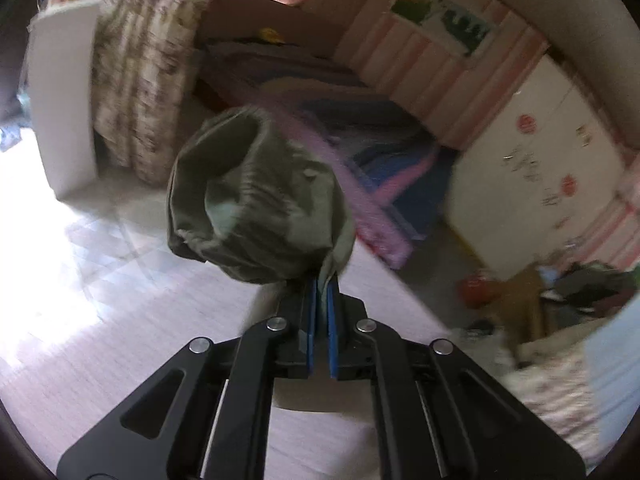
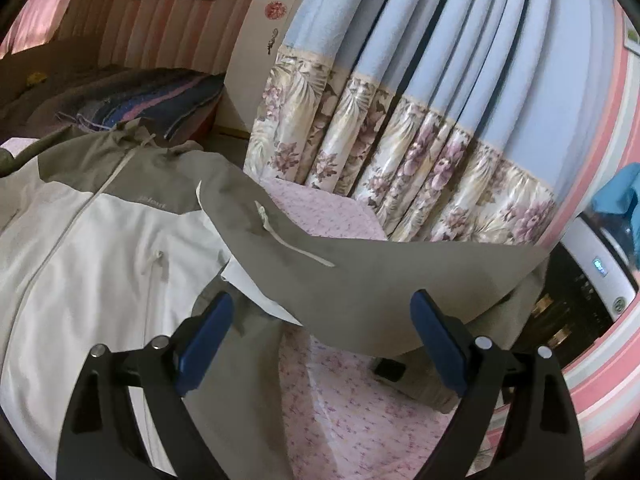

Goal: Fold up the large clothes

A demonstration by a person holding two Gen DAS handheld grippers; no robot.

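Note:
A white and olive-grey zip jacket [image 2: 100, 240] lies spread on a pink flowered bedsheet [image 2: 360, 400]. Its right sleeve [image 2: 360, 284] stretches out to the right, over the bed's edge. My right gripper [image 2: 320, 320] is open, with the blue pads [image 2: 208, 340] on either side of the sleeve and just above it. In the left wrist view, my left gripper [image 1: 323, 280] is shut on the olive sleeve cuff [image 1: 256, 200], which it holds lifted above the bed with the cuff opening facing the camera.
A blue curtain with a flowered border [image 2: 420, 140] hangs right behind the bed. A second bed with dark striped bedding [image 1: 340, 120] stands across the room. A white cabinet [image 1: 532, 168], floor clutter [image 1: 560, 292] and a washing machine [image 2: 600, 272] are nearby.

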